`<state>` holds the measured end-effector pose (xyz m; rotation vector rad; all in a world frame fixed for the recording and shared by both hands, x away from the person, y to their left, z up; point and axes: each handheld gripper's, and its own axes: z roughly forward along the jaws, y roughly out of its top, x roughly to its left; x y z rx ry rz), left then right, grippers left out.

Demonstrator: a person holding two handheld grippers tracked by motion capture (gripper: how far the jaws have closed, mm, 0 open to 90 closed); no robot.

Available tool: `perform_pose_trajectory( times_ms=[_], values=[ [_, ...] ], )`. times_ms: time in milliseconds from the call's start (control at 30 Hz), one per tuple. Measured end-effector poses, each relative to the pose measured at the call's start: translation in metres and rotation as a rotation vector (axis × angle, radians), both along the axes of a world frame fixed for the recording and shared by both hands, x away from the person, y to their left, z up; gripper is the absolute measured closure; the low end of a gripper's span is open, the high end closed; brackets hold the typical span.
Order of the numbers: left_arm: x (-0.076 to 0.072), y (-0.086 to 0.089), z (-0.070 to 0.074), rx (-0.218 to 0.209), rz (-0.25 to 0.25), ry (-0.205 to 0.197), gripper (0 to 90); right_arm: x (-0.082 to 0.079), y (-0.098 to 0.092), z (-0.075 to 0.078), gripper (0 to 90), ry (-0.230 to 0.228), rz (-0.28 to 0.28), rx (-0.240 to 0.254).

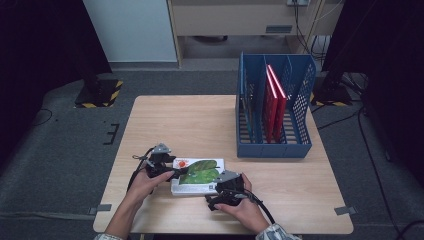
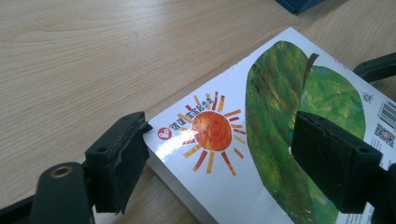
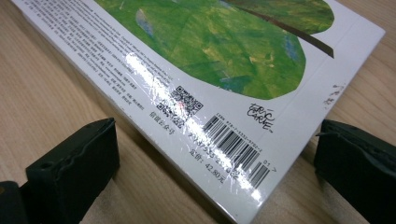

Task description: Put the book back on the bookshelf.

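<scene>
Lying flat near the front edge of the wooden table (image 1: 200, 120): one picture book (image 1: 197, 176), white cover with green leaves and an orange sun. High view: left gripper (image 1: 176, 171) at the book's left end, right gripper (image 1: 214, 199) at its near right corner; blue file rack (image 1: 300, 90) well apart at the table's right rear, holding upright red books (image 1: 274, 102). Left gripper view: jaws part open, one pad (image 2: 122, 161) touching the book's (image 2: 261, 140) corner edge, the other over the leaf cover; whether they press it cannot be told. Right gripper view: jaws wide, straddling the barcode corner of the book (image 3: 210, 65), both pads clear of it
</scene>
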<state>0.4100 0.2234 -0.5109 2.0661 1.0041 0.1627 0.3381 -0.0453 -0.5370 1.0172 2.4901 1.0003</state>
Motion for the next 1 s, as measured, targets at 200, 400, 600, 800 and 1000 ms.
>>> perform_pose_trajectory(
  times_ms=[200, 400, 600, 800, 1000],
  values=[
    [-0.001, 0.000, 0.004, -0.018, 0.007, -0.010, 18.4, 0.004, 0.002, -0.001, 0.0, -0.011, -0.030, 0.012],
    [-0.002, 0.001, 0.009, -0.053, 0.016, -0.019, 18.5, 0.003, 0.003, -0.001, 0.0, -0.008, -0.041, 0.020],
    [-0.002, 0.000, 0.015, -0.060, 0.016, -0.036, 18.2, 0.005, 0.003, 0.000, 0.3, 0.008, -0.069, 0.052],
    [-0.003, -0.001, 0.017, -0.057, 0.021, -0.041, 17.4, 0.007, 0.002, 0.000, 0.0, 0.018, -0.085, 0.075],
    [-0.002, -0.001, 0.016, -0.059, 0.026, -0.038, 16.8, 0.006, 0.004, -0.001, 0.0, 0.016, -0.104, 0.089]
  ],
)
